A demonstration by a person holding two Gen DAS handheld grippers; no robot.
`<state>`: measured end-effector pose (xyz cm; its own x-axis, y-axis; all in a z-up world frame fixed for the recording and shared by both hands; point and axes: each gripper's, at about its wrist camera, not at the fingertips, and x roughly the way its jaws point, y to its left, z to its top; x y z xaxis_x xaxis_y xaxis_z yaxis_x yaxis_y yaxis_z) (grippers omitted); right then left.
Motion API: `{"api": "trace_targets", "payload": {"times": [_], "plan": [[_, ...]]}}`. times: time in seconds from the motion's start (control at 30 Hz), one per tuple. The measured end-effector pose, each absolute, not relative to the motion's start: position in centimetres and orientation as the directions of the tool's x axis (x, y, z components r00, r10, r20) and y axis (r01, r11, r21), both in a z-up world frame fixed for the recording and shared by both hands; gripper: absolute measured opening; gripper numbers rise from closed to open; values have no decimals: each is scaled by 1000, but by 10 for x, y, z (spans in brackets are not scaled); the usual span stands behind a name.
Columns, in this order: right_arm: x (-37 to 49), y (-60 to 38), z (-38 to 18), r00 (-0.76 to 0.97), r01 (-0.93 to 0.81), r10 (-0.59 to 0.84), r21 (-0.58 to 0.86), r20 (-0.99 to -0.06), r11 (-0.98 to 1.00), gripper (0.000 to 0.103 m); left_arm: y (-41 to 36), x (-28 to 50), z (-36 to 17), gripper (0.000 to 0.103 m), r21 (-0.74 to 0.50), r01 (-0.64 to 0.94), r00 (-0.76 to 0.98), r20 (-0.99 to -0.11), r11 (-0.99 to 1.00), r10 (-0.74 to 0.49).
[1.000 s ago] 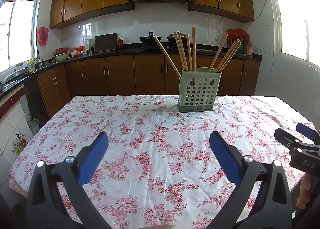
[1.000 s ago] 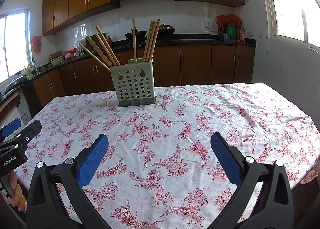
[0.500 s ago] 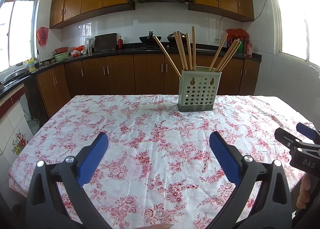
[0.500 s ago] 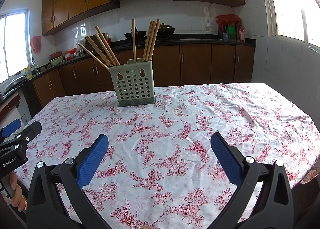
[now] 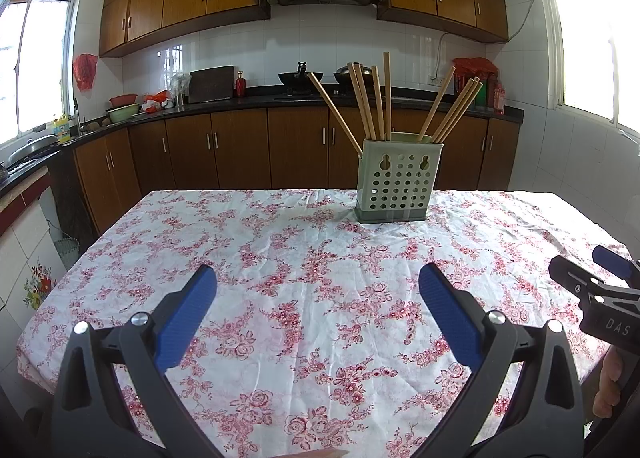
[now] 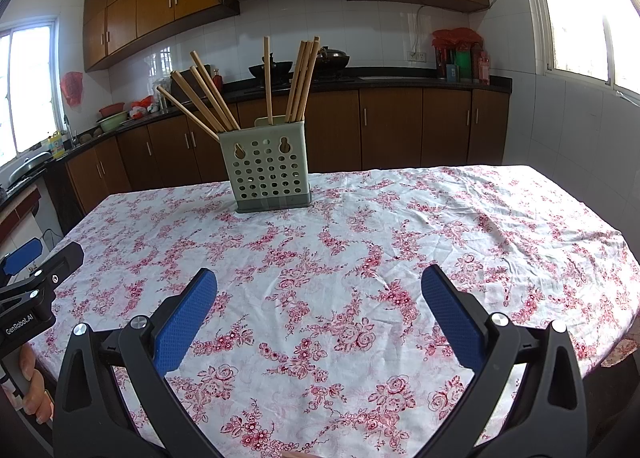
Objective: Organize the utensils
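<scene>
Left wrist view: left gripper (image 5: 318,278) level above the floral tablecloth (image 5: 320,258), blue pads (image 5: 182,318) spread wide, nothing between them. Perforated green holder (image 5: 396,186) stands well ahead, slightly right of the right finger's line, wooden chopsticks (image 5: 376,102) fanned upright in it. Right gripper (image 5: 600,298) at far right edge, "DAS" readable on its body, a hand (image 5: 608,382) below it.

Right wrist view: right gripper (image 6: 320,278) likewise low over the cloth, fingers wide apart and empty. Holder (image 6: 268,170) far ahead, nearer the left finger's line. Left gripper (image 6: 36,270) at left edge, lettered "GenRobot.AI".
</scene>
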<state>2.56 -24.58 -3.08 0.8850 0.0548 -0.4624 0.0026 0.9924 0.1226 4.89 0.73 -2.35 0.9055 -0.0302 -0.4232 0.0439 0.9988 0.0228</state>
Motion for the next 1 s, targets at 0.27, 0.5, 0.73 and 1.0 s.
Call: {"api": "trace_targets", "payload": {"times": [0.27, 0.5, 0.73, 1.0], "plan": [[26, -246, -31, 885, 2, 55, 123, -462, 992, 101, 8, 49, -24, 99, 20, 46, 904, -426, 999, -33], [26, -247, -31, 885, 2, 56, 122, -463, 993, 101, 8, 49, -24, 99, 20, 46, 904, -426, 999, -33], [25, -247, -30, 885, 1, 56, 122, -463, 992, 101, 8, 49, -24, 99, 22, 43, 905, -425, 999, -29], [25, -248, -30, 885, 1, 56, 122, -463, 992, 101, 9, 49, -25, 99, 23, 48, 903, -429, 999, -33]]}}
